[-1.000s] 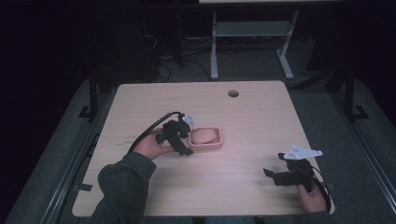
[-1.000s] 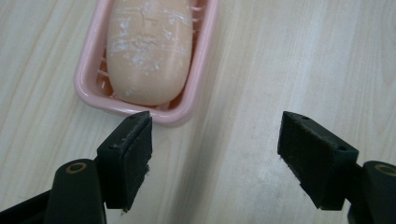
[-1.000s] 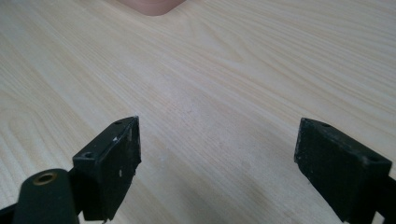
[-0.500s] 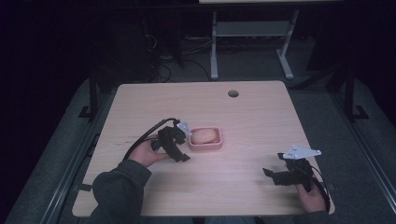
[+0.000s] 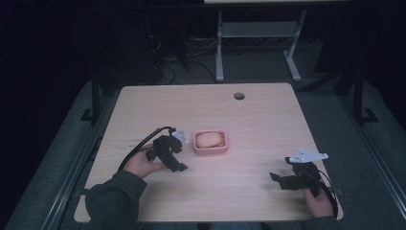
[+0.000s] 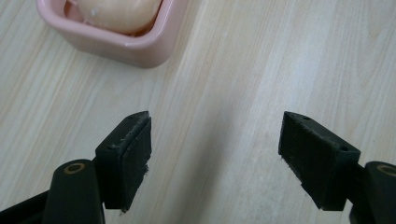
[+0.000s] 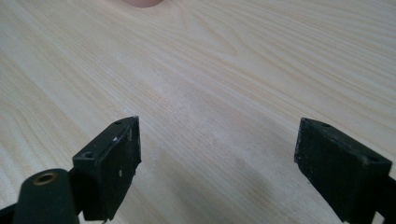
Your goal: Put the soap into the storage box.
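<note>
A pink rectangular dish point(image 5: 210, 143) sits mid-table with a pale peach oval soap-like lump point(image 5: 208, 139) in it. In the left gripper view the dish point(image 6: 135, 44) and the lump point(image 6: 116, 11) lie at the top left. My left gripper point(image 5: 178, 162) hovers just left of the dish, open, nothing between its jaws; its midpoint point(image 6: 215, 149) lies over bare wood. My right gripper point(image 5: 277, 179) rests near the table's front right corner, open and empty point(image 7: 217, 158), pointing left toward the dish, whose edge point(image 7: 142, 3) peeks in at the top.
The light wooden table point(image 5: 268, 124) has a round cable hole point(image 5: 239, 96) near its far edge. A black cable point(image 5: 139, 146) trails from the left gripper. A white desk frame point(image 5: 258, 33) stands on the dark floor beyond the table.
My left gripper has drawn back from over the dish, moving left and toward the person. The right gripper has stayed still.
</note>
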Tool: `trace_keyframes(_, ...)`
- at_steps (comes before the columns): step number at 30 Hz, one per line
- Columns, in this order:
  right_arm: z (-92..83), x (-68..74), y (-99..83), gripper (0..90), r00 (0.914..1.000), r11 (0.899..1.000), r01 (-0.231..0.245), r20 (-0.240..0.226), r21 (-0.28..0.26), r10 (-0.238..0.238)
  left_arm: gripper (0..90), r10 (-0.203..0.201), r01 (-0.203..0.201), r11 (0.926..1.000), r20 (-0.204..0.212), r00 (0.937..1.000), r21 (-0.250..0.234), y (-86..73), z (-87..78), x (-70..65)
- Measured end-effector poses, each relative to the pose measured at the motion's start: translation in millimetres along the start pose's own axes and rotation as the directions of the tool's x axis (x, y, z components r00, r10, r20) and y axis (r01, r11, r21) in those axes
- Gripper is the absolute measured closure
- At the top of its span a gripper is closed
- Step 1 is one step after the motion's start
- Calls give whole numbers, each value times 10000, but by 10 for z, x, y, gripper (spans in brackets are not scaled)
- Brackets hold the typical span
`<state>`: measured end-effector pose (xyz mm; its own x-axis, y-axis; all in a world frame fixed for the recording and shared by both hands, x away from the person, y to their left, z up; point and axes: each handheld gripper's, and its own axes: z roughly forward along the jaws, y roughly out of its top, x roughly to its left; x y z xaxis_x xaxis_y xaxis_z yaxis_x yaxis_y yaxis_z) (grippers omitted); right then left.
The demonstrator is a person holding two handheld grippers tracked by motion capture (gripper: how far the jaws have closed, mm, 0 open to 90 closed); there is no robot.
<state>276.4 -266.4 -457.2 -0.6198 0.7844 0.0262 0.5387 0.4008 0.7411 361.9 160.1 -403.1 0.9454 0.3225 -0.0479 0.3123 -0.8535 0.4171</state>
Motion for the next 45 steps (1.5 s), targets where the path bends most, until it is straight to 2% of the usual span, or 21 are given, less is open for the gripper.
trace_keyframes(8,15,-5,-3,141,10000,10000,3,31,59,-4,233,-290,289,9992,-42,9996,-279,-121,-54,-41)
trace_keyframes(12,13,-3,-4,141,10000,10000,24,63,56,-25,233,-469,469,9988,-8,9989,-170,-207,-57,-58)
trace_keyframes(16,4,-13,-13,141,9999,9999,28,99,107,-29,233,-458,457,9989,-70,9989,-68,-278,-60,-82)
trace_keyframes(27,7,-8,-29,141,9999,9997,60,85,220,-62,232,-548,547,9984,-64,9985,-155,-405,-83,-179)
trace_keyframes(41,-11,8,-49,141,9999,9997,-31,155,236,27,232,-990,988,9950,-158,9950,-149,-786,-82,-289)
trace_keyframes(43,-13,10,-50,141,9999,9997,-39,166,229,35,233,-1086,1081,9938,-181,9939,-263,-860,-94,-310)
trace_keyframes(45,-15,14,-52,141,9998,9998,-42,175,219,38,233,-1261,1259,9909,-9,9920,-479,-907,-106,-329)
